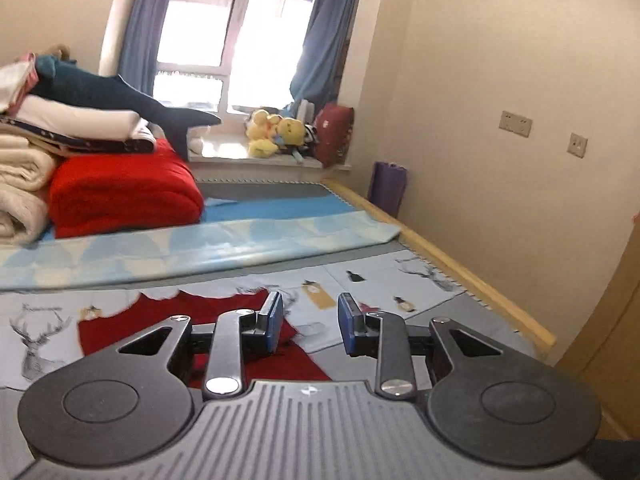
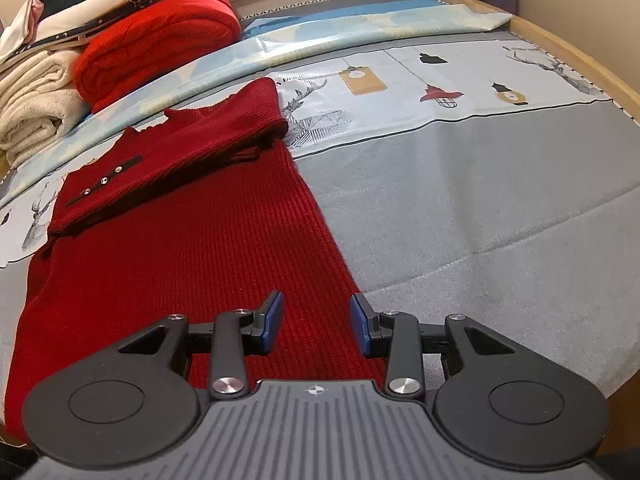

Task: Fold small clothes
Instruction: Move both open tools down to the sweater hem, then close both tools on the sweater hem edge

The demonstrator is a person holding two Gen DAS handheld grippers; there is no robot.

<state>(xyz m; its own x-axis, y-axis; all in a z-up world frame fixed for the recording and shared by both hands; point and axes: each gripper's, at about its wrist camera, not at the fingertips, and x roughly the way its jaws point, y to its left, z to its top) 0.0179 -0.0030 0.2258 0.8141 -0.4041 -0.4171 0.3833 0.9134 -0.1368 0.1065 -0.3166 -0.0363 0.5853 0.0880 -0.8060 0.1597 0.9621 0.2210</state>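
Left claw [image 1: 310,322] raised nearly level; right claw [image 2: 317,322] tilted down over sweater [image 2: 192,248].

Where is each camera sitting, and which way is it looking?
Left wrist: sits on the left tongs, held up and looking across the bed toward the window; only its open blue-padded fingers show.
Right wrist: sits on the right tongs, tilted down at the red sweater; only its open fingers show, empty.
Both views share the sweater, the red blanket and the deer-print sheet.
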